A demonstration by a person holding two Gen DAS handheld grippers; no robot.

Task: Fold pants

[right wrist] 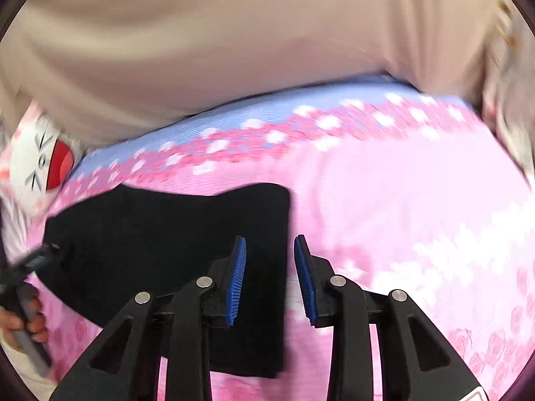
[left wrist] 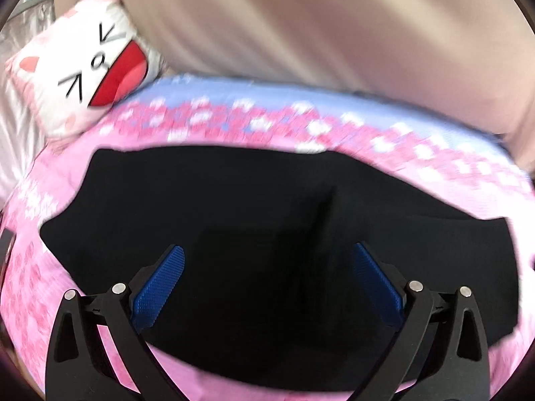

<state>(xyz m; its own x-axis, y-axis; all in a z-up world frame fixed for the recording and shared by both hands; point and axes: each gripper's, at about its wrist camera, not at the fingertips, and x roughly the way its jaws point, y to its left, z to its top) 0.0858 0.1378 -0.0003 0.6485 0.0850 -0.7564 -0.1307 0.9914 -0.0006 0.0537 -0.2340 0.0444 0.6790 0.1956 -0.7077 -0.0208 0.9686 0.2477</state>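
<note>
Black pants (left wrist: 234,220) lie folded flat on a pink flowered bedspread (left wrist: 234,123). My left gripper (left wrist: 267,250) is wide open above the middle of the pants, holding nothing. In the right wrist view the pants (right wrist: 160,234) fill the left centre, and their right edge runs straight down. My right gripper (right wrist: 270,244) hangs over that right edge, jaws open with a narrow gap and nothing between them. The left gripper (right wrist: 36,257), held by a hand, shows blurred at the far left of the right wrist view.
A white cat-face pillow (left wrist: 90,67) lies at the bed's far left; it also shows in the right wrist view (right wrist: 40,160). A beige padded headboard (left wrist: 317,23) rises behind the bed. Pink bedspread (right wrist: 418,217) extends to the right of the pants.
</note>
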